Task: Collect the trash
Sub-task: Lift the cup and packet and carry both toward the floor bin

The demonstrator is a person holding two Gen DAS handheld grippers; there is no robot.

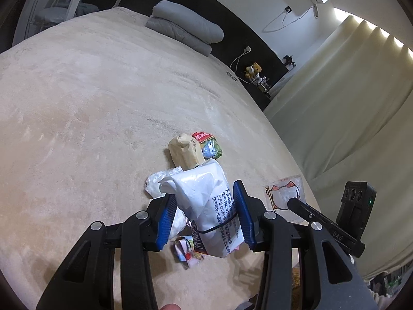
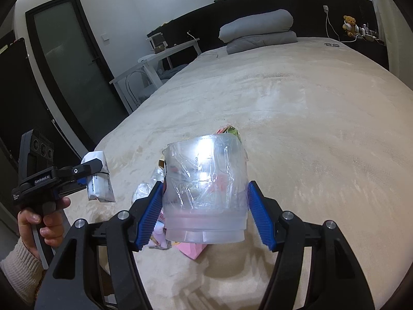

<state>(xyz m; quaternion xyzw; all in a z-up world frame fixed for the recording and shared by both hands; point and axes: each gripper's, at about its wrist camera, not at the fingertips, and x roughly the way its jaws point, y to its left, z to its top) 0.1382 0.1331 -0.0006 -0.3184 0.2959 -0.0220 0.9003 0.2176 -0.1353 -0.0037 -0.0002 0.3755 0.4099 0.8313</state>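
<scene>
Both claws are carrying loads above the beige plush bed: left gripper is clamping the white printed wrapper packet upright, right gripper is squeezing the clear crumpled plastic cup; remaining litter is lying just ahead, below both.

The beige bed lay bare and open across the left and centre of the left wrist view, giving wide passing room. At lower centre a cluster of litter blocked the way: a tan paper bag, a red and green wrapper touching it, and crumpled wrappers beneath. The left tool was filled by a white packet; the right tool by a clear plastic cup. The tools sat near each other. Grey folded bedding occupied the upper centre, and a curtain closed the right side.
</scene>
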